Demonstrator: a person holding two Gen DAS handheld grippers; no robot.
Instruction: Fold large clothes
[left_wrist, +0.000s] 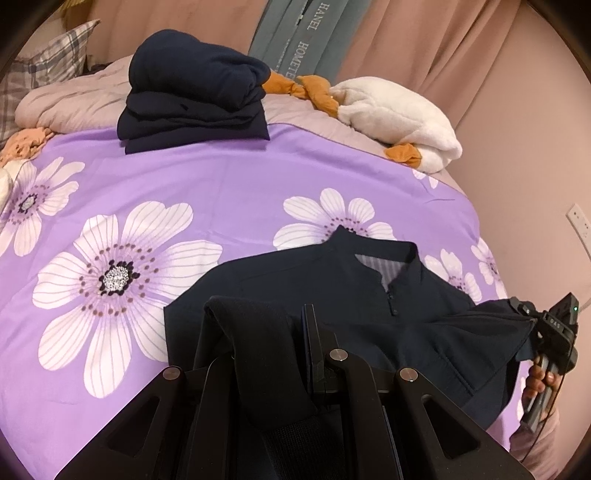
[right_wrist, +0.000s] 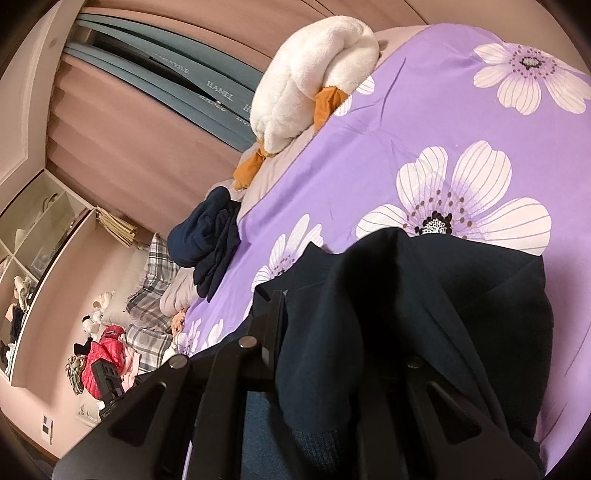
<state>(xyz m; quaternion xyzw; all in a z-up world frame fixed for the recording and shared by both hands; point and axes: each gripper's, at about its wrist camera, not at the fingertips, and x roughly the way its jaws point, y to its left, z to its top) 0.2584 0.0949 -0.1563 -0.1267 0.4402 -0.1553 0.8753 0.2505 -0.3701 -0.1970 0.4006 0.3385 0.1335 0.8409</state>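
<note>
Draping limply over the purple floral bedsheet (left_wrist: 229, 192), the navy jacket (left_wrist: 369, 295) looks soft, light and floppy, best held at its ribbed hem, where the left gripper (left_wrist: 258, 354) and right gripper (left_wrist: 532, 321) each pinch a fold of fabric.

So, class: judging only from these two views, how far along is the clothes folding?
Done: a stack of folded dark garments sits at the far side of the purple floral bedspread. In hand: a navy zip-collar jacket lies collar away, with the left gripper and right gripper each shut on part of it. Left: folding this jacket and stacking it.
</note>
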